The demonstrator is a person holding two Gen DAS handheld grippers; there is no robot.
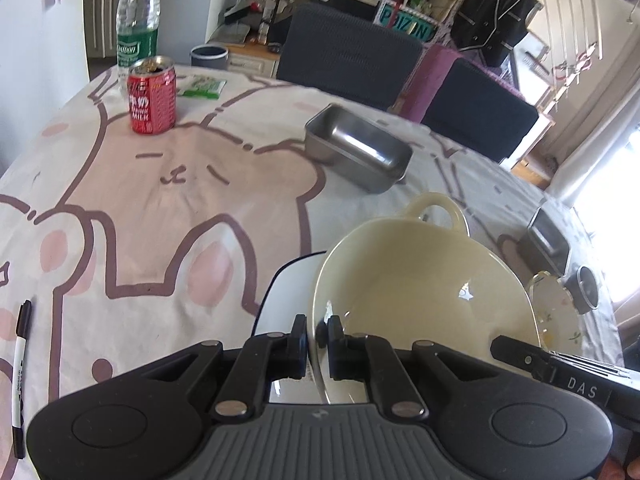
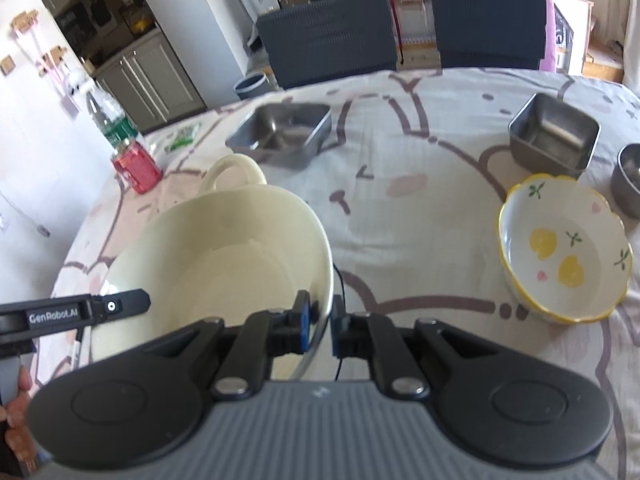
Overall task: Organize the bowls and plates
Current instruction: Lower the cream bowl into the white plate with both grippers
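A: Nearest the lens, what does the left gripper [image 1: 318,336] hold?

B: Its jaws stand narrow, pinched on the rim of the cream bowl [image 1: 420,280]. The right gripper [image 2: 322,314] is likewise closed on the rim at the opposite side. The bowl thus lies directly ahead of both grippers, spanning the gap between them, with its looped handle pointing away toward the far side of the table.

A: And what lies beneath it?

B: In the left wrist view a white, dark-edged plate [image 1: 288,292] shows just under and beside the bowl; whether the two touch cannot be told.

A: Farther out?

B: To the right sits the flowered bowl [image 2: 564,252], nearer the right gripper. Beyond stand the rectangular steel tray [image 2: 280,134] and the square steel container [image 2: 554,134], well apart on the tablecloth [image 2: 420,208].

A: The governing relation?

B: Probably the bowl's level carriage between both grips.
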